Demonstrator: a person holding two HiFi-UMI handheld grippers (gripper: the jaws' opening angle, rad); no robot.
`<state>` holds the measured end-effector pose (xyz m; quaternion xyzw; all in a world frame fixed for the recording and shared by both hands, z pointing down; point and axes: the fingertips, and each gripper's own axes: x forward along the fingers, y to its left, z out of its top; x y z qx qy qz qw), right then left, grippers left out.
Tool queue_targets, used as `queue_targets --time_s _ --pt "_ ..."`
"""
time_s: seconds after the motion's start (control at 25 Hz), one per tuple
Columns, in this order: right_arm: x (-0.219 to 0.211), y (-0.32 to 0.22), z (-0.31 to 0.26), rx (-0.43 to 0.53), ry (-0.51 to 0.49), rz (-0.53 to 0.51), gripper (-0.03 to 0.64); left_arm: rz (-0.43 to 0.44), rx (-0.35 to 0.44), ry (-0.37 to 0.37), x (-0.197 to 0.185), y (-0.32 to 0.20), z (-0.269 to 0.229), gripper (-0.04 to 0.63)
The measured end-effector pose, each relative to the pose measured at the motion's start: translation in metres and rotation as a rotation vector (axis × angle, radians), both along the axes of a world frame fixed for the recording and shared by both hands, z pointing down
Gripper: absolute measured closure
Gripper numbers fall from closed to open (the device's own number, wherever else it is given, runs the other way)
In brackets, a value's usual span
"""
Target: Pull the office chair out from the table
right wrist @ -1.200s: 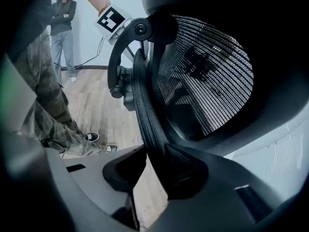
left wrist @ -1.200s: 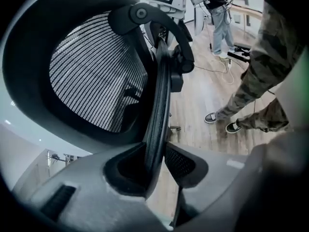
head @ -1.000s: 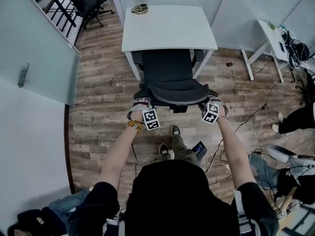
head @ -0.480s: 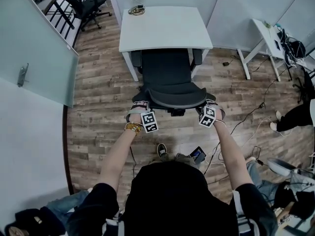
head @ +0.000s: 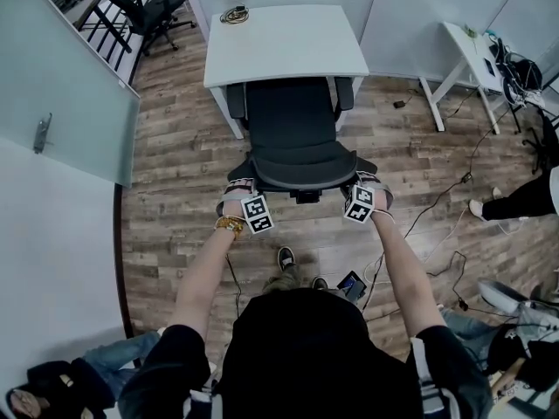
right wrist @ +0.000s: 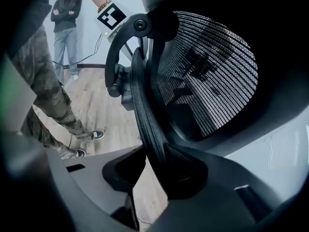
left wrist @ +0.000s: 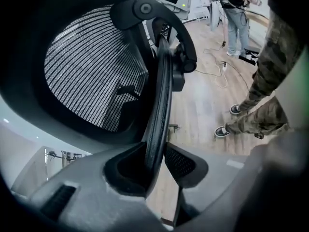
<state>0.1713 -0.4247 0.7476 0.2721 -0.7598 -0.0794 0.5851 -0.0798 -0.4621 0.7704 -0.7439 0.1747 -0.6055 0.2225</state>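
Left tongs (left wrist: pixel 155 161) clamped on the left rim of the chair (head: pixel 293 138) backrest, with the thin black edge pinched between both pads. Right tongs (right wrist: pixel 157 166) did the same on the right rim, narrow gap, pads pressed on the frame. In the head view the left tongs (head: pixel 238 187) and right tongs (head: pixel 367 184) sat at the two top corners of the backrest, arms stretched forward.

The chair stood on a wood-plank floor (head: pixel 175 164), its seat front at the near edge of the white bench (head: pixel 284 42), armrests just beside that edge, between the bench legs. The backrest faced the person and the seat faced the bench. Its long axis ran straight from bench to person, square to the bench edge. The mesh back showed in both gripper views.

A cable coil (head: pixel 233 14) lay on the bench's far left corner. Frosted glass wall (head: pixel 61 85) stood at left, with a second black chair (head: pixel 148 7) behind it. Small white table (head: pixel 467 55) stood at right, with loose cables (head: pixel 437 212) on the floor near it. A phone (head: pixel 353 284) lay on the floor by the person's shoes (head: pixel 286 257). A bystander (right wrist: pixel 65 13) stood in the background, arms folded.
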Motion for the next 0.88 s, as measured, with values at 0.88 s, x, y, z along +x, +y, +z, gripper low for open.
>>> queue_targets --time_s 0.88 --pt "0.01 0.053 0.0 0.018 -0.002 -0.041 0.502 -0.068 0.013 -0.006 0.008 0.061 0.001 0.462"
